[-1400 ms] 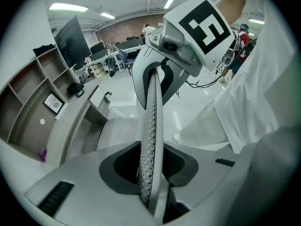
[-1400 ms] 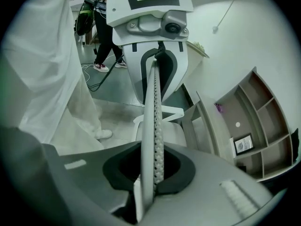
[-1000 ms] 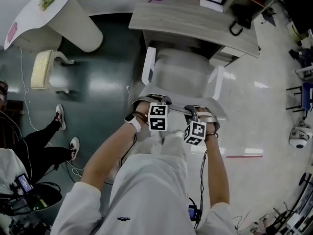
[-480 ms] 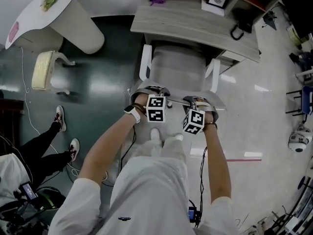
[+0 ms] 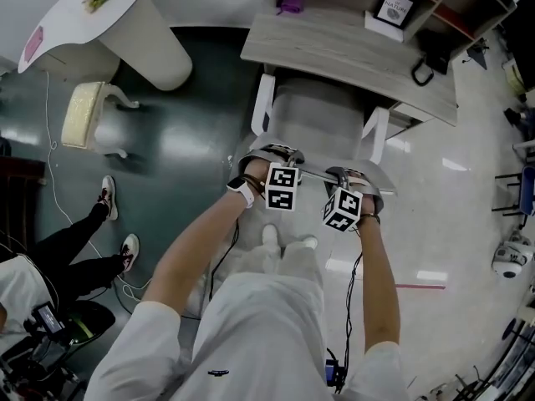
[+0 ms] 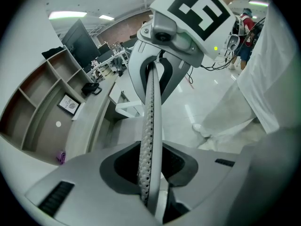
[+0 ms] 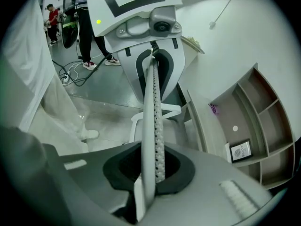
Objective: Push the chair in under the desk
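The chair [image 5: 322, 119] stands right in front of the desk [image 5: 351, 48], facing it; the front of its seat is at the desk's near edge and looks to be just under it; the rest sticks out on the side away from the desk; its white arm rests [image 5: 265, 105] are close to that edge too; the thin top of the chair back [image 5: 313, 172] is the part farthest from the desk; the left gripper [image 6: 150, 166] is squeezed tight on that top edge, which is pinched between its dark pads [image 6: 120, 167]; the right gripper [image 7: 149, 166] is clamped on the same edge, just beside the left one; a small picture frame [image 5: 394, 10] stands on the desk's shelf; a round white table [image 5: 100, 7] is well off to the desk's left.
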`<act>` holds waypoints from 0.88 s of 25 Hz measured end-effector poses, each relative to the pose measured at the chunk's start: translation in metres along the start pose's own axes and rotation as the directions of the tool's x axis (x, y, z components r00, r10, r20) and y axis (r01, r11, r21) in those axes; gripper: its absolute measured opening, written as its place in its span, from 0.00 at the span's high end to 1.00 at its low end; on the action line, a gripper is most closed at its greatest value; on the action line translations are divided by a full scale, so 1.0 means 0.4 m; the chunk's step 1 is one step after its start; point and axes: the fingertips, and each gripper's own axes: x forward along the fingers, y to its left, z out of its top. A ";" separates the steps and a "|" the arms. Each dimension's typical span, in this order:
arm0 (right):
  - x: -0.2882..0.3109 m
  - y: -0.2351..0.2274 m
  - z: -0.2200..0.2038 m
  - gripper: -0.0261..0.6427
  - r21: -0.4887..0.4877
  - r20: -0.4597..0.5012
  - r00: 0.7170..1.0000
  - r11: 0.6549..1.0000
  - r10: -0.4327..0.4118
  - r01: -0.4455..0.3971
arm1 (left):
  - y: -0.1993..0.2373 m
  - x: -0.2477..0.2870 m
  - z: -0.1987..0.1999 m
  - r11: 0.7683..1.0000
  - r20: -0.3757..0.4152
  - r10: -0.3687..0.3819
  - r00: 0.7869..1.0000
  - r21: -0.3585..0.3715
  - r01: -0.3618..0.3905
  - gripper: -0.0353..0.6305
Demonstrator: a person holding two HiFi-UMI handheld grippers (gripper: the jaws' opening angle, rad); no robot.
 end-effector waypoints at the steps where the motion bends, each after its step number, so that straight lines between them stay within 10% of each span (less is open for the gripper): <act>1: 0.001 -0.004 0.000 0.89 0.006 -0.001 1.000 1.000 0.004 -0.004 | 0.006 0.001 -0.001 1.000 0.000 0.005 1.000 0.007 -0.005 0.81; 22: -0.010 -0.029 -0.053 0.90 0.023 -0.019 0.999 0.999 0.037 -0.036 | 0.028 0.025 0.048 0.997 0.007 0.065 0.998 0.048 -0.065 0.82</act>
